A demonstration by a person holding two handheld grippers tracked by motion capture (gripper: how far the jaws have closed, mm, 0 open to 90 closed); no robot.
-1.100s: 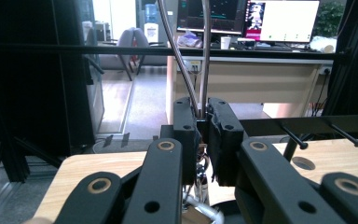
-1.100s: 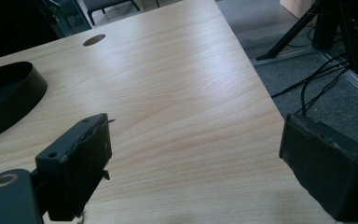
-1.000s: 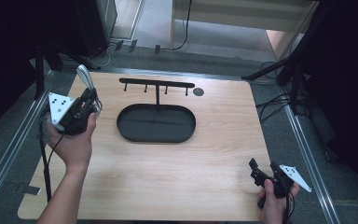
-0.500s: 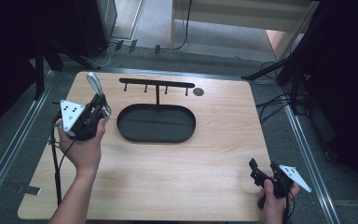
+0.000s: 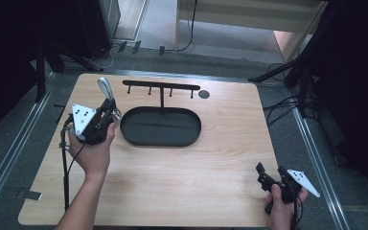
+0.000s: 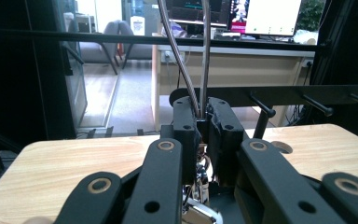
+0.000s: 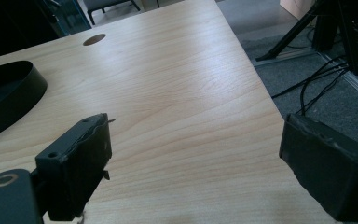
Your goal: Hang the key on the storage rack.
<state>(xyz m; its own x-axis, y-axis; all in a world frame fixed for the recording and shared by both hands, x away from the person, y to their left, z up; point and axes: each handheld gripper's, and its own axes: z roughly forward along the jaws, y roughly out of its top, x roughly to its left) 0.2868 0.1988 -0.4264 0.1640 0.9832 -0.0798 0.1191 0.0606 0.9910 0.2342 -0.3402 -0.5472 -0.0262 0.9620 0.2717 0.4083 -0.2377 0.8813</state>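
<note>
My left gripper (image 5: 109, 109) is shut on a shiny metal utensil (image 5: 104, 87) that stands up out of its jaws, over the table's left side beside the black oval tray (image 5: 160, 126). In the left gripper view the jaws (image 6: 203, 121) pinch two thin metal rods of the utensil (image 6: 205, 56), whose top runs out of the picture. A black hook rack (image 5: 161, 86) rises from the tray; its bar (image 6: 279, 94) lies just ahead of the jaws. My right gripper (image 5: 270, 170) rests at the front right corner, open (image 7: 196, 149), holding nothing.
The wooden table (image 5: 220, 153) has a small round hole (image 5: 203, 94) at the back right, also seen as the hole (image 7: 94, 39). The tray's rim (image 7: 9, 93) shows far left of the right jaws. Cables and stand legs (image 5: 287, 76) lie on the floor beyond the right edge.
My left gripper has carried the utensil to the right and a little nearer, up to the tray's left end. The right gripper has stayed put.
</note>
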